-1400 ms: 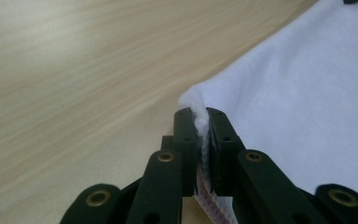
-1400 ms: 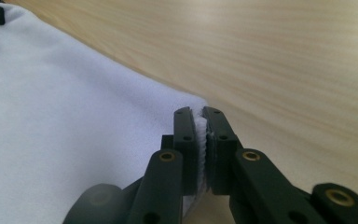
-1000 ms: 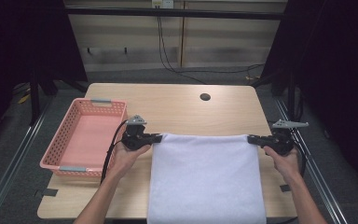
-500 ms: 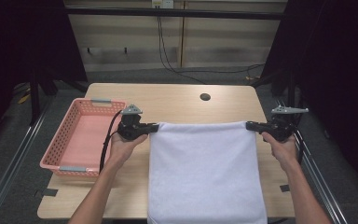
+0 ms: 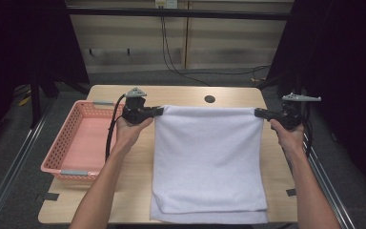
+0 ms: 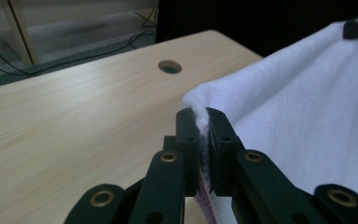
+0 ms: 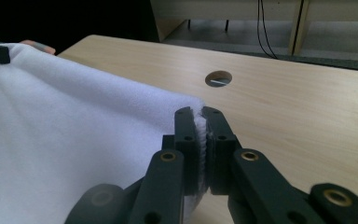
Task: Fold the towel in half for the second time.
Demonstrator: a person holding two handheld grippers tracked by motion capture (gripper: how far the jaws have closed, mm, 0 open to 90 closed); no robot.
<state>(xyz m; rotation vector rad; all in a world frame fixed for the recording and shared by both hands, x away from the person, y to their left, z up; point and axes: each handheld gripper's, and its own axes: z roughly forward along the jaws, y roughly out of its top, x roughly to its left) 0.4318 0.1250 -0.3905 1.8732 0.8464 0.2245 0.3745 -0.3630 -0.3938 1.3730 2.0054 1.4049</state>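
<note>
A white towel hangs stretched between my two grippers above the wooden table, its lower part folded on the table near the front edge. My left gripper is shut on the towel's upper left corner. My right gripper is shut on the upper right corner. In each gripper view the black jaws pinch the cloth edge between them. The top edge of the towel runs nearly straight and level between the two grippers.
A pink plastic basket stands at the table's left edge, empty inside. A round cable hole sits in the table beyond the towel. Metal rails run along both sides of the table.
Both grippers have risen and moved away from the person, lifting the towel's top edge higher off the table. The towel hangs longer and tauter than before.
</note>
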